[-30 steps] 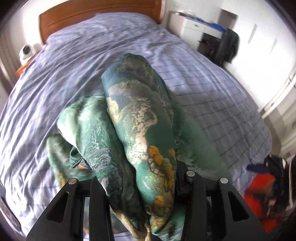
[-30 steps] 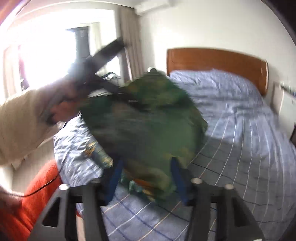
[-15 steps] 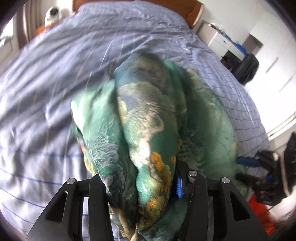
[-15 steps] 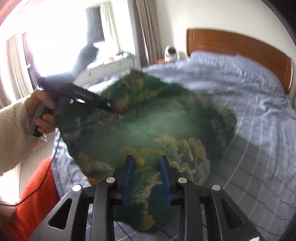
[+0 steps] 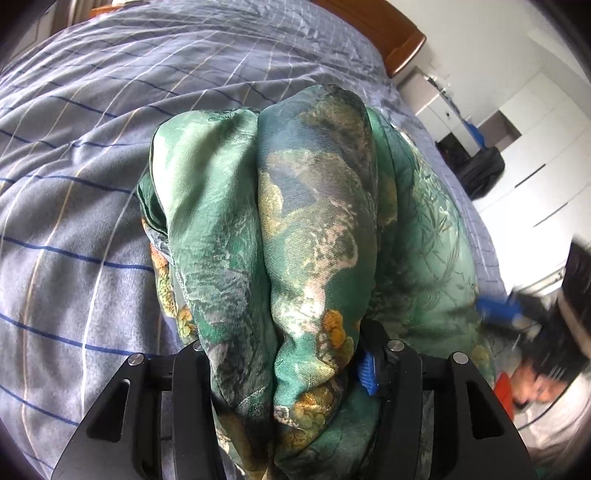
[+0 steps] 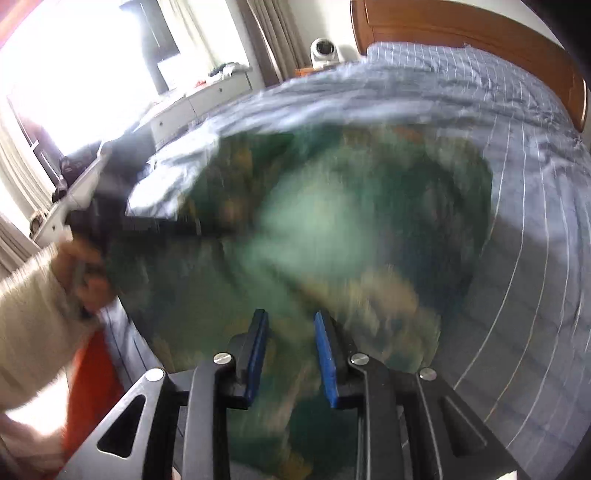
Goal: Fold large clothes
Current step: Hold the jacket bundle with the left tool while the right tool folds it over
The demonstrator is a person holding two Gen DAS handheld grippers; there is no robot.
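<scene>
A green printed garment (image 5: pixel 303 229) hangs in thick folds from my left gripper (image 5: pixel 284 354), just above the blue checked bed cover (image 5: pixel 74 184). The left jaws are opening, and the bunched cloth still fills the gap between them. In the right wrist view the same garment (image 6: pixel 314 229) spreads out, blurred, over the bed cover (image 6: pixel 535 184). My right gripper (image 6: pixel 291 332) is shut on its near edge, with cloth between the blue pads (image 6: pixel 258 350). A hand in a cream sleeve (image 6: pixel 33 314) holds the left gripper (image 6: pixel 110 214) at the garment's far left corner.
A wooden headboard (image 6: pixel 480 33) closes the bed's far end, with a small white device (image 6: pixel 325 50) beside it. White cabinets (image 5: pixel 535 147) and a dark bag (image 5: pixel 484 166) stand to the right of the bed. An orange item (image 6: pixel 92 387) lies low by the near bed edge.
Both grippers have come down towards the bed with the garment. The left view has rolled and the cloth fills more of it. The right jaws have narrowed on the cloth.
</scene>
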